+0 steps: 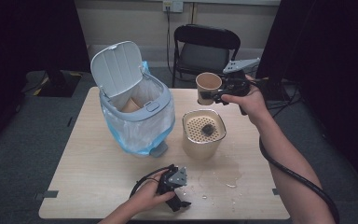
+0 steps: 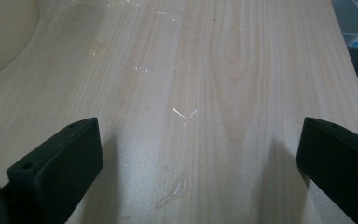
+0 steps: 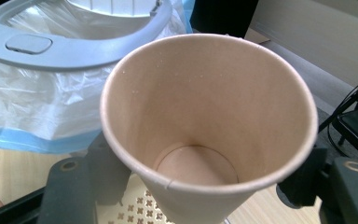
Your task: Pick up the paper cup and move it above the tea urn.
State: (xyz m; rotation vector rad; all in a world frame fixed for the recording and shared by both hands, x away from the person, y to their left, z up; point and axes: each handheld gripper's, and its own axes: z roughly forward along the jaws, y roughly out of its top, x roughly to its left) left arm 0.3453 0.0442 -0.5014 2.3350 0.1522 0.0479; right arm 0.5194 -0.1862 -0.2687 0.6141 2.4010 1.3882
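Leftmost, a grey bin [image 1: 135, 112] with lid flipped up, lined with a blue-edged bag, a brown cup-like thing already lying inside. Low and just right of that, the left gripper [image 1: 179, 204], resting at the near edge of the table [image 1: 98, 172], jaws spread wide with nothing but wet wood between them; in the left gripper view, thin streaks of spilled liquid [image 2: 172, 193] on the boards. Further right, a cream strainer pot [image 1: 204, 133] with a perforated insert and a dark clump of dregs on it, standing just beside the bin. Above and slightly behind the pot, the paper cup [image 1: 208, 87], lifted clear of the table, tilted with its mouth toward the camera, pinched at the sides by the right gripper [image 1: 219, 95]. Empty inside, going by the right gripper view [image 3: 200, 135], bottom bare and dry-looking.

Probably the emptying step finished, and the discarding step in hand. Next: carrying the cup leftward over the bin's open mouth, clear of the raised lid and the rim, then spreading the jaws only once well above the liner.
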